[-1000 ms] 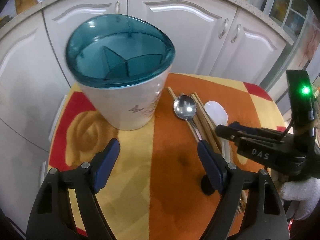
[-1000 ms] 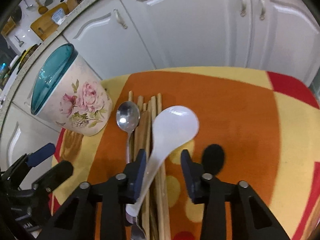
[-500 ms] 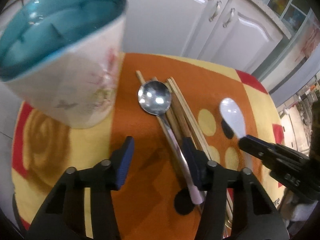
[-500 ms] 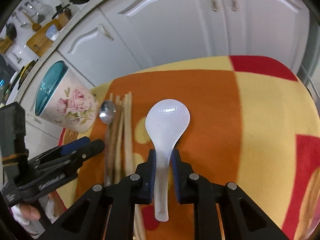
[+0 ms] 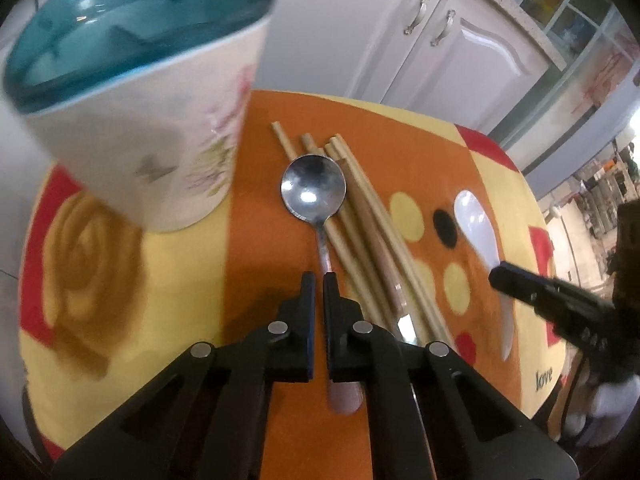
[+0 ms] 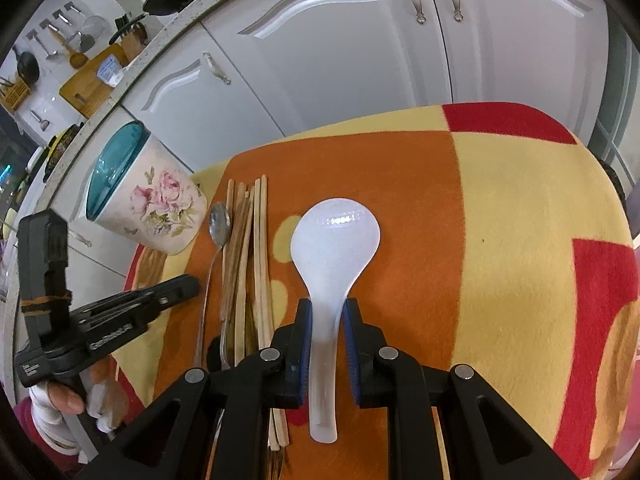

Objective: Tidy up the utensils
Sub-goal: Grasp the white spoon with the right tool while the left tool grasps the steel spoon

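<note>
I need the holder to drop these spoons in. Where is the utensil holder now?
The utensil holder stands at the cloth's far left corner in the right wrist view, just left of the metal spoon and chopsticks.

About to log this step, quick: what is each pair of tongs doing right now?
Left tongs: closed on the metal spoon's handle.
Right tongs: closed on the white spoon's handle.

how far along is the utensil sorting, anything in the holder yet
Nothing looks done: the floral holder shows only its empty teal dividers. In hand: the right gripper is clamped on the white spoon, and the left gripper has shut on the metal spoon handle. Left: both spoons, the chopsticks, and what looks like a fork beneath them, all lying on the blanket.
</note>
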The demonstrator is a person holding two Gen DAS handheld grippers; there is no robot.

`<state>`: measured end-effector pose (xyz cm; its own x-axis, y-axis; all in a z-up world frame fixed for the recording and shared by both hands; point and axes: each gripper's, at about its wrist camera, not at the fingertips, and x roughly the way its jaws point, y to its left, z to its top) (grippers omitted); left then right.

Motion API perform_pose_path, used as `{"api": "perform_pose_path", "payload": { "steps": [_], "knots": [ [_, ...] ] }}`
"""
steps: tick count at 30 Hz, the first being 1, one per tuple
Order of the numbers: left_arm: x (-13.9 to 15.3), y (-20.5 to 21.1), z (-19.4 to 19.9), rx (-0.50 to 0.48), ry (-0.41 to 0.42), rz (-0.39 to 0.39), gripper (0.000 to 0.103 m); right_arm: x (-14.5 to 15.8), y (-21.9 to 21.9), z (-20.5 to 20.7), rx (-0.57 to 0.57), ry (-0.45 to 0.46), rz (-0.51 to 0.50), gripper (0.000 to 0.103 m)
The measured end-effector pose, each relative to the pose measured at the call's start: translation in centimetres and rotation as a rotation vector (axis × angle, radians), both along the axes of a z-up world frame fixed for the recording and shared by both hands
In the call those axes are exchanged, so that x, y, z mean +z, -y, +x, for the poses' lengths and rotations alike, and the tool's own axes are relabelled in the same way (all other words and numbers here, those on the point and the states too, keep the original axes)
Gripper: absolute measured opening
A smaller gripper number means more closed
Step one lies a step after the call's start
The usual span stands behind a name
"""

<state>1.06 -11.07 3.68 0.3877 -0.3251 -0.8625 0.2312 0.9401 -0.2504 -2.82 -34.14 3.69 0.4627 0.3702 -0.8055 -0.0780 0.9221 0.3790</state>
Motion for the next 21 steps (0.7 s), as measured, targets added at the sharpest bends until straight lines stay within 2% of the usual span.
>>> {"api": "perform_pose_path", "payload": {
  "steps": [3, 6, 10, 12, 14, 18, 19, 20, 21],
  "knots": [
    [0.5, -1.0, -1.2, -0.012, -0.007, -0.01, 0.002, -0.3, -0.2, -0.3, -0.006, -0.018, -0.007, 0.015],
    [0.6, -1.6, -2.5, -0.029, -0.002, 0.017, 0.002, -0.8, -0.6, -0.9, 0.007, -0.028, -0.013, 0.015],
    [0.7, -1.8, -2.2, 0.001, -0.006, -0.012, 0.003, -1.4, -0.7, -1.1, 0.0, -0.045, -0.016, 0.015],
    [0.8, -1.5, -1.7, 0.008, -0.009, -0.047, 0.01, -1.4, -0.7, -1.2, -0.003, -0.045, -0.015, 0.015],
    [0.7, -0.8, -1.2, 0.016, -0.004, -0.067, 0.034, -1.2, -0.7, -1.1, -0.001, -0.046, -0.02, 0.015],
    [-0.5, 0.6, 0.1, 0.02, -0.013, -0.009, 0.034, -1.1, -0.5, -1.1, -0.006, -0.049, -0.024, 0.015],
    [-0.9, 0.8, 0.3, 0.02, -0.024, 0.006, 0.032, -1.1, -0.5, -1.1, -0.008, -0.048, -0.023, 0.015],
    [-1.3, 1.0, 0.5, 0.02, -0.032, 0.019, 0.021, -1.1, -0.5, -1.2, -0.01, -0.048, -0.021, 0.015],
    [-1.3, 1.0, 0.5, 0.026, -0.01, 0.035, 0.016, -1.1, -0.5, -1.2, -0.012, -0.048, -0.02, 0.015]
  ]
}}
